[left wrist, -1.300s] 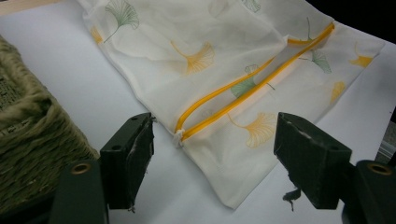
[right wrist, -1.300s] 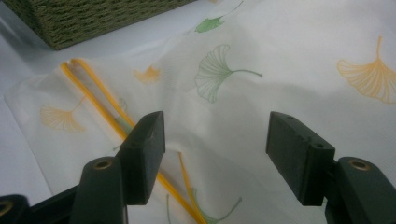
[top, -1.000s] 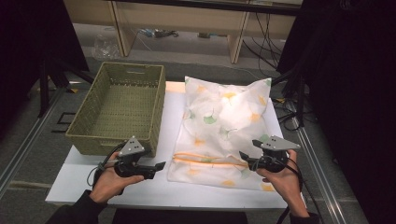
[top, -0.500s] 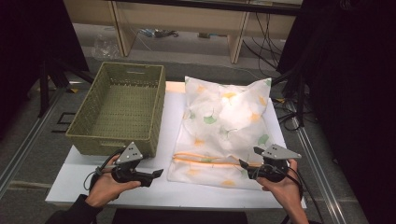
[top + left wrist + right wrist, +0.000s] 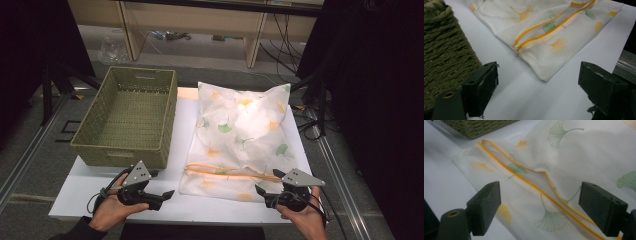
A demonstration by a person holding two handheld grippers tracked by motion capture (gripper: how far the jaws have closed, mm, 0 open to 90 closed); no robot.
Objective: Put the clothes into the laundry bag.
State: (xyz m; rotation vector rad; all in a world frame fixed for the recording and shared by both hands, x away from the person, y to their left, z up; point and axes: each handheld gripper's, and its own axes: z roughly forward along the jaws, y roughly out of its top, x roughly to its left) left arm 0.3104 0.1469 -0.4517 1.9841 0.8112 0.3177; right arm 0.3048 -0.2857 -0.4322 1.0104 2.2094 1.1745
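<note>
- Grey floor, black curtains and wooden shelving surround a flat white rectangular table (image 5: 210, 205).
- White fabric pillowcase with ginkgo-leaf print and orange zipper (image 5: 240, 140) lies on it, just beside an empty olive woven rectangular basket (image 5: 127, 117).
- Left gripper (image 5: 162, 197), jaws apart, hovers over bare table near the pillowcase's near corner.
- Right gripper (image 5: 262, 192), jaws spread, sits at its zipper end.

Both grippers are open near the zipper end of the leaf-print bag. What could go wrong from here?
1. The thin white leaf-print fabric bag may bunch or slide on the smooth white table when pinched.
2. The left gripper sits close to the woven green basket and might knock it.
3. The right gripper could miss the narrow orange zipper.
</note>
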